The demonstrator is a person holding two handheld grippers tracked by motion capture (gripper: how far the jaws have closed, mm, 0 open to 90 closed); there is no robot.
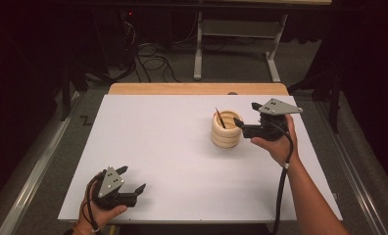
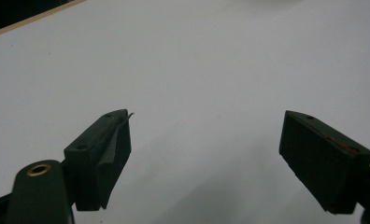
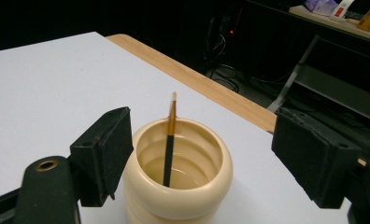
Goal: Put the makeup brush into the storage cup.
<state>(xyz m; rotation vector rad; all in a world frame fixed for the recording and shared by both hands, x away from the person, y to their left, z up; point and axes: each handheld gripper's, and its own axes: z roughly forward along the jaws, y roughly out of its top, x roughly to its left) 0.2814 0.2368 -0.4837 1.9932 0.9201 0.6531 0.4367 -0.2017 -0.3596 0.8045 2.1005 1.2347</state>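
A: R gripper (image 3: 199,158)?
B: Jaws spread wide, empty. Cream ribbed pot (image 3: 177,175) sits just ahead, between them, untouched.
A: Inside the pot?
B: Thin brush (image 3: 169,140), leaning on the rim; right gripper view shows the pot's inside, high view doesn't.
A: L gripper (image 1: 132,180)?
B: Spread too, over bare white table (image 2: 197,60), well apart from pot.

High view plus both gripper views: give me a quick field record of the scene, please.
surface: white table, wooden strip along its far edge
holder: cream ribbed cup, upright, right of centre
contents: thin dark brush leaning inside the cup, tip above the rim
right hand-held gripper: open, jaws either side of the cup, not clamped on it
left hand-held gripper: open, near the front left corner, nothing between its jaws
background: dark floor, cables, metal frame legs
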